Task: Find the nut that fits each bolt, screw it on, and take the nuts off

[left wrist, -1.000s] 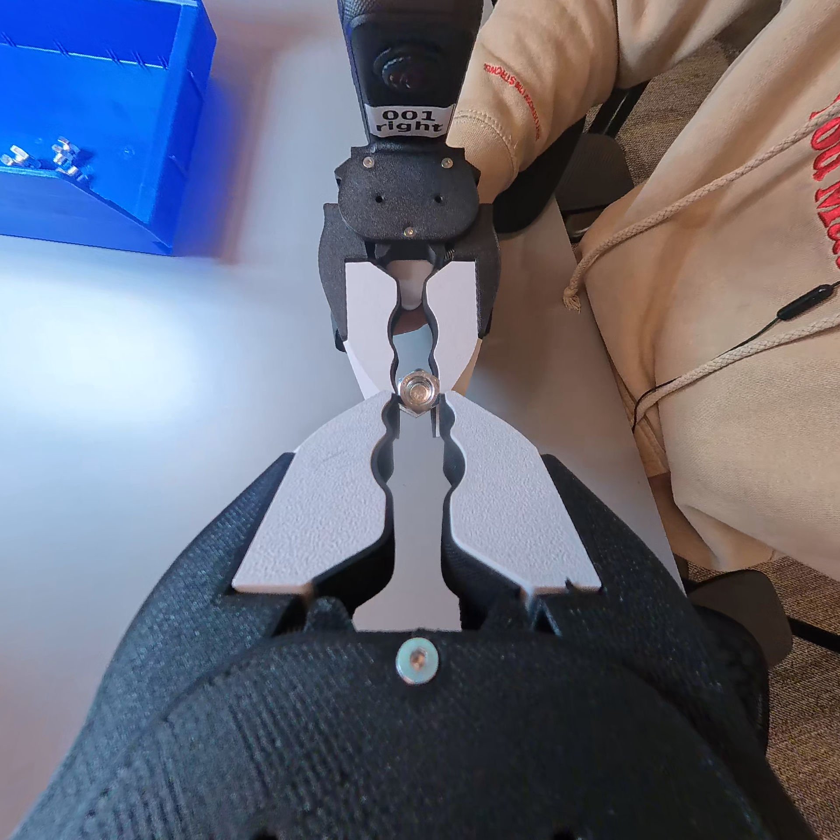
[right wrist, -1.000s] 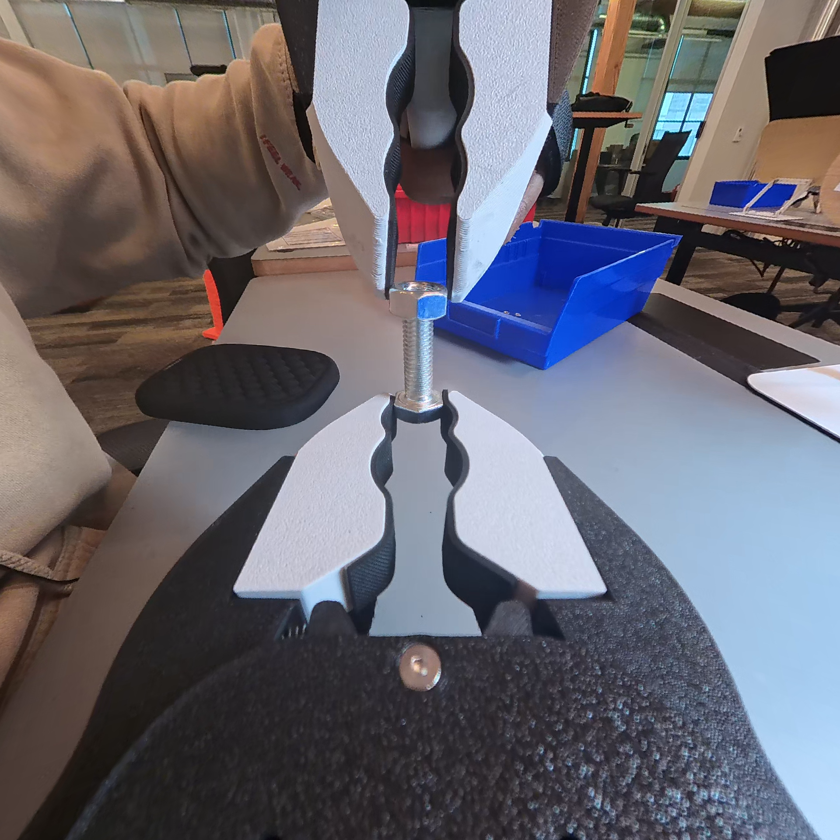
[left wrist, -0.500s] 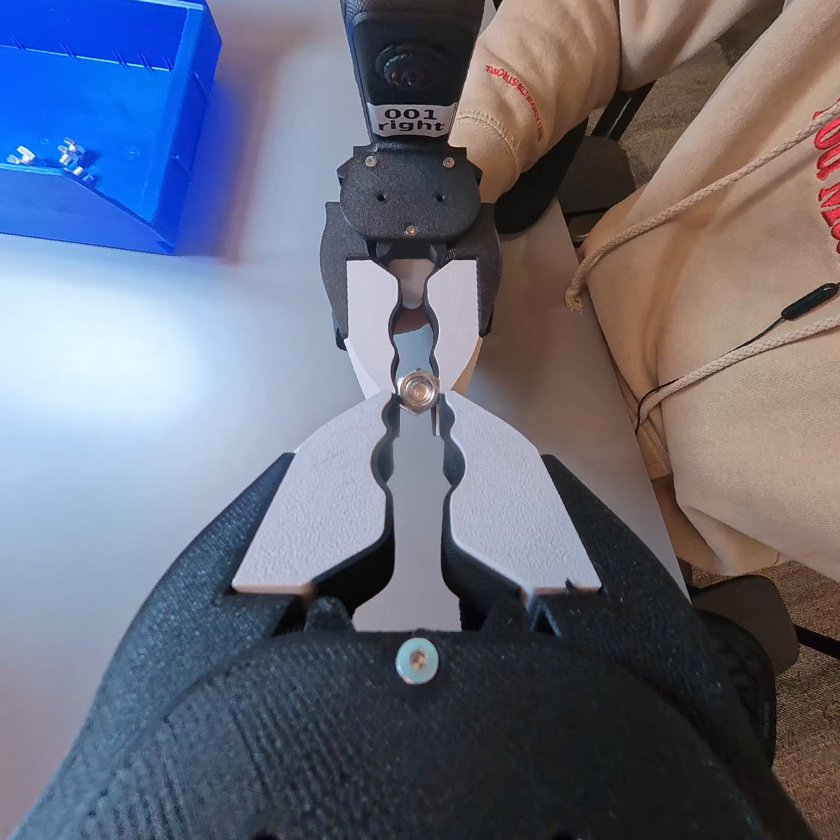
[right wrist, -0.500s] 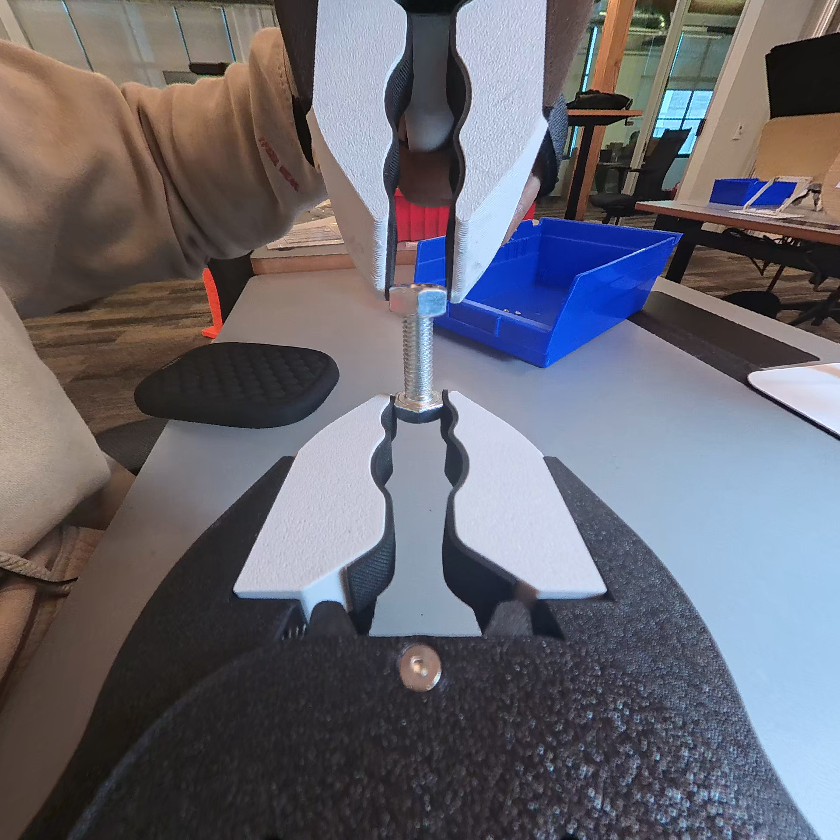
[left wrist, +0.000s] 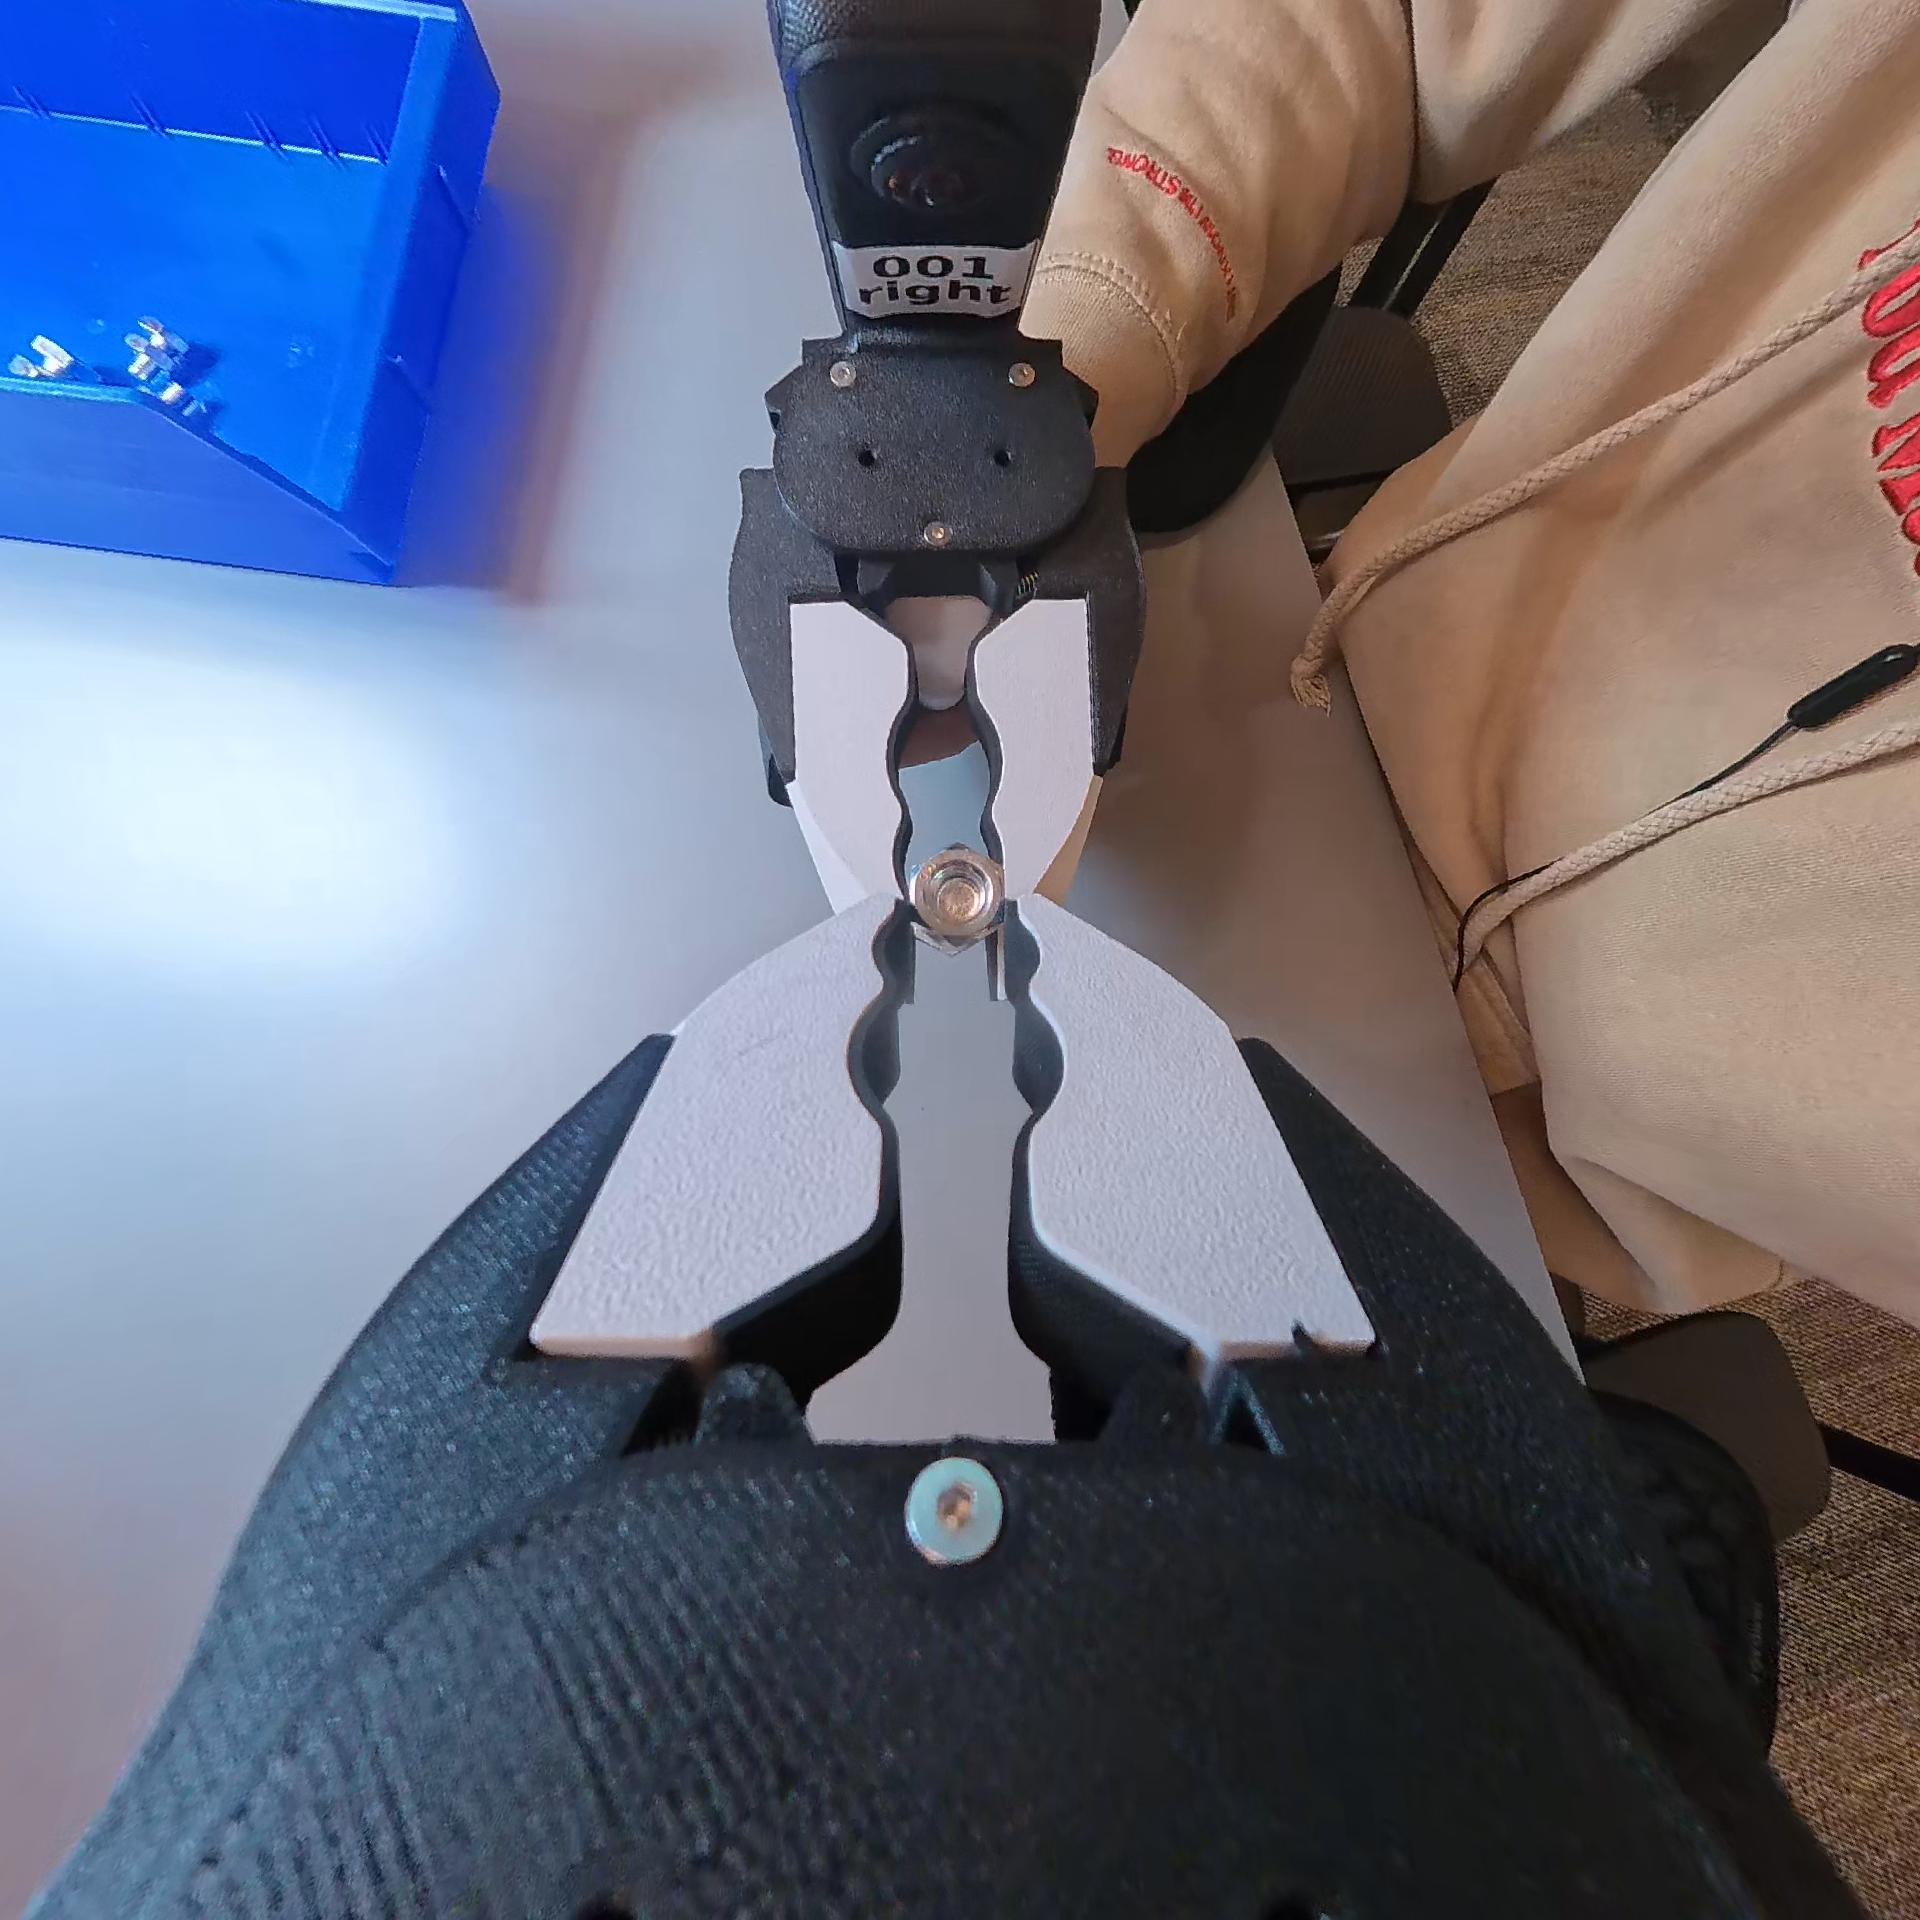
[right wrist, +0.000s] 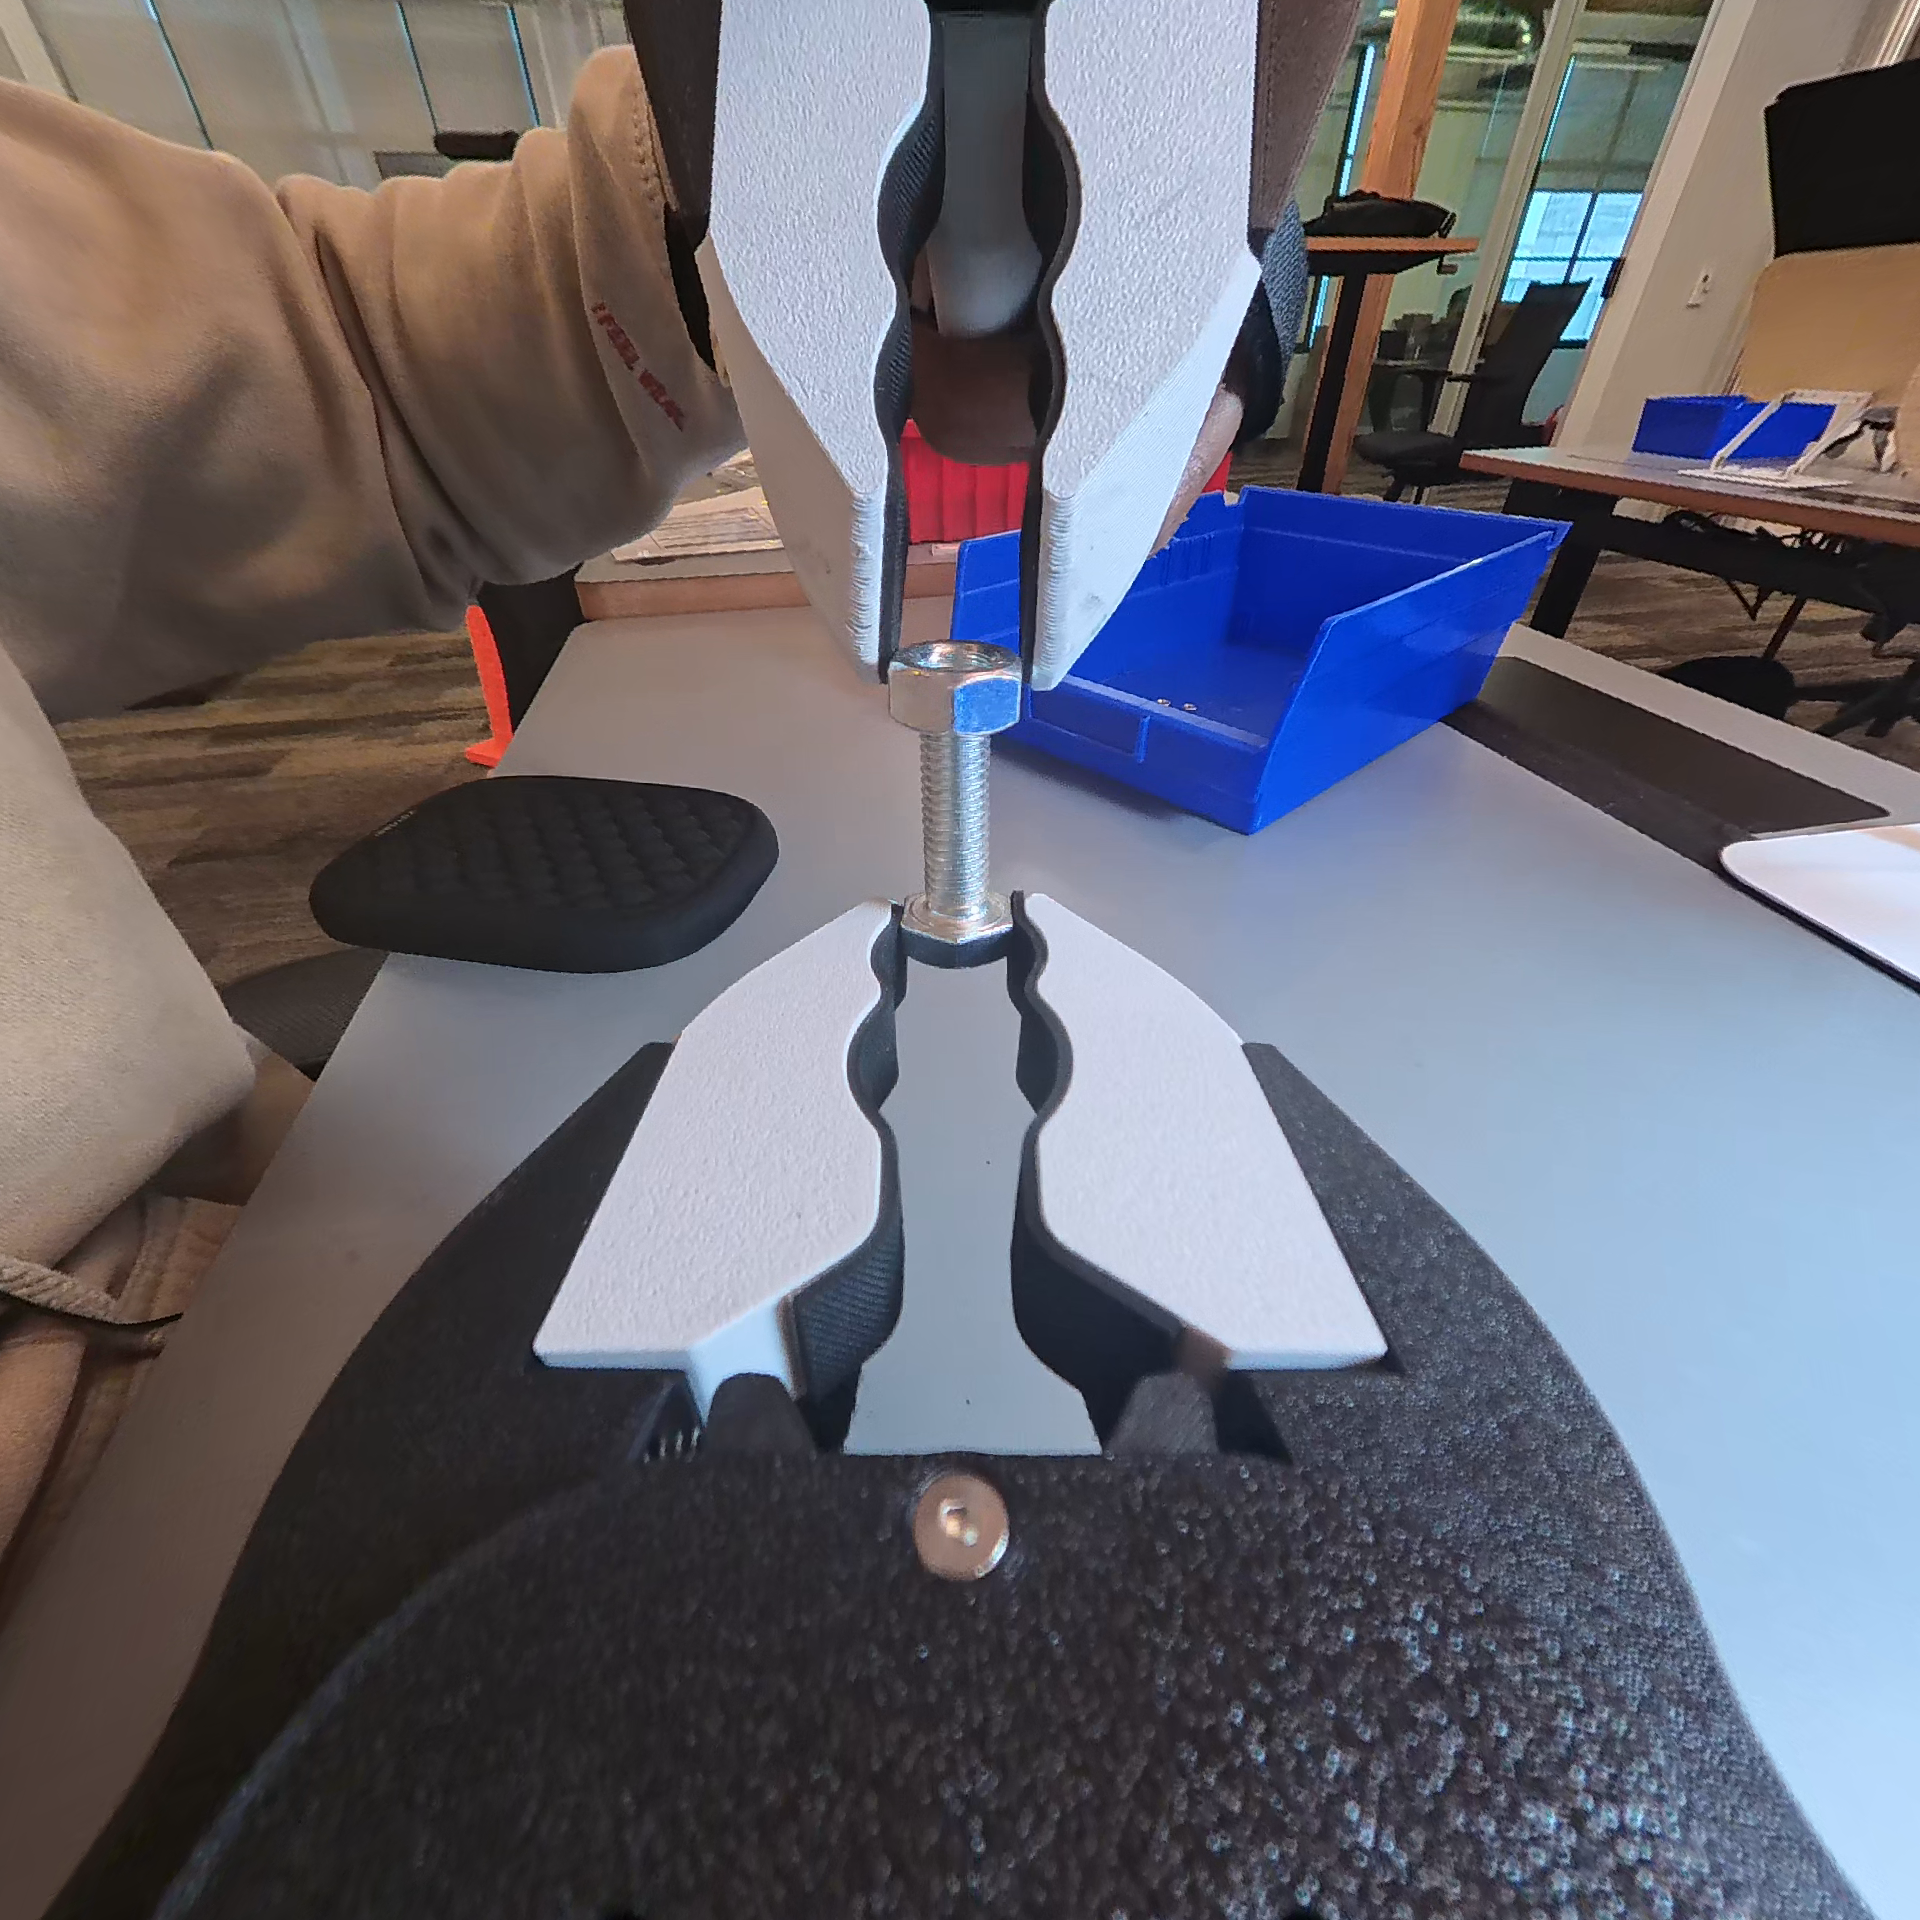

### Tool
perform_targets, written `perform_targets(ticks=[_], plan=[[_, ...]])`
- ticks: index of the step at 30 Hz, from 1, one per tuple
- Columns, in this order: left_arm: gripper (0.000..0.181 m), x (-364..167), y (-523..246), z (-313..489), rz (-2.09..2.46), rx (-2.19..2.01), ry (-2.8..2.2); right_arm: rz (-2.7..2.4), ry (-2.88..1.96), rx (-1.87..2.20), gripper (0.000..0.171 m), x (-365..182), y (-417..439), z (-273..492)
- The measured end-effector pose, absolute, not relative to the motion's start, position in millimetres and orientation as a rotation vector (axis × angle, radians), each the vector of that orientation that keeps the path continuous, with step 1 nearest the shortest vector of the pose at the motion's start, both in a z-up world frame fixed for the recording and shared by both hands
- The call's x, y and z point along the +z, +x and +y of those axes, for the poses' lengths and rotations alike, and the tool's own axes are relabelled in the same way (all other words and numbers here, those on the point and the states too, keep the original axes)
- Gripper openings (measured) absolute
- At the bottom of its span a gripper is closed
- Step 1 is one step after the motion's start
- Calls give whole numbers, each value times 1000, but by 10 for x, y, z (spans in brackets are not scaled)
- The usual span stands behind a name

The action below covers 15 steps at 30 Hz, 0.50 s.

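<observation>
Plainly, we see a white printed sticker (left wrist: 932, 283) on the body of the right gripper (right wrist: 954, 914), and red lettering runs along the cuff of a beige sleeve (left wrist: 1236, 166) and across the sweatshirt chest. We leave all of it unread. Far left in the left wrist view sits a blue bin (left wrist: 223, 312) on the grey table (left wrist: 312, 831), holding a few small silvery fasteners (left wrist: 156, 358). Nearer, the right gripper's jaws are clamped on the head end of an upright bolt (right wrist: 957, 831). Above it, the left gripper (left wrist: 954, 940) points downward, its jaws closed on the nut (right wrist: 956, 698) at the bolt's top. A black padded rest (right wrist: 545, 873) lies left of the bolt.
</observation>
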<state>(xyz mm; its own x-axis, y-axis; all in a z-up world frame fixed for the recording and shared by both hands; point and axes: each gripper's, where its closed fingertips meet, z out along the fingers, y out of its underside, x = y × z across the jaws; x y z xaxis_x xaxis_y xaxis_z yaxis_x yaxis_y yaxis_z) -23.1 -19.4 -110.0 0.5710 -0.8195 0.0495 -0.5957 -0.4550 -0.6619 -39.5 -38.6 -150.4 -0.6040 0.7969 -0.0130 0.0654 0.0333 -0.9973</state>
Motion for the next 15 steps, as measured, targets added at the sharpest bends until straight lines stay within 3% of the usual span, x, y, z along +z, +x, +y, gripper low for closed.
perform_targets(ticks=[15], plan=[[17, -1106, -239, -199, 1117, -492, -2203, -1736, -879, 1627, 18, -1506, -399, -383]])
